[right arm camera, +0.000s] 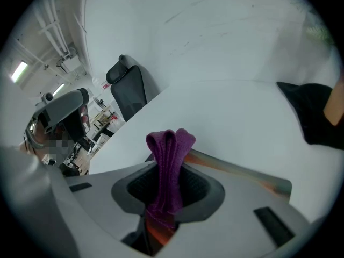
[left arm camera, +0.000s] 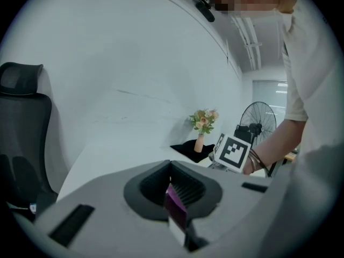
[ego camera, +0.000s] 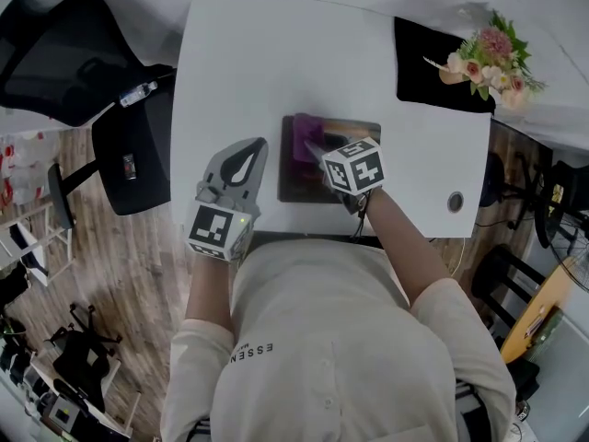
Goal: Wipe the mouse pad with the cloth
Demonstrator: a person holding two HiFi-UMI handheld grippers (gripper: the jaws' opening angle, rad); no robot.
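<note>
One purple cloth (ego camera: 302, 133) is clamped in the right gripper (ego camera: 316, 148) on one mouse pad (ego camera: 296, 188); the left gripper (ego camera: 241, 161) has its jaws together beside the pad

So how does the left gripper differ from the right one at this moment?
The right gripper is clamped on the purple cloth; the left gripper is shut on nothing. The right one is over the dark mouse pad; the left is beside it, over the white table. Both are grey and carry a marker cube.
</note>
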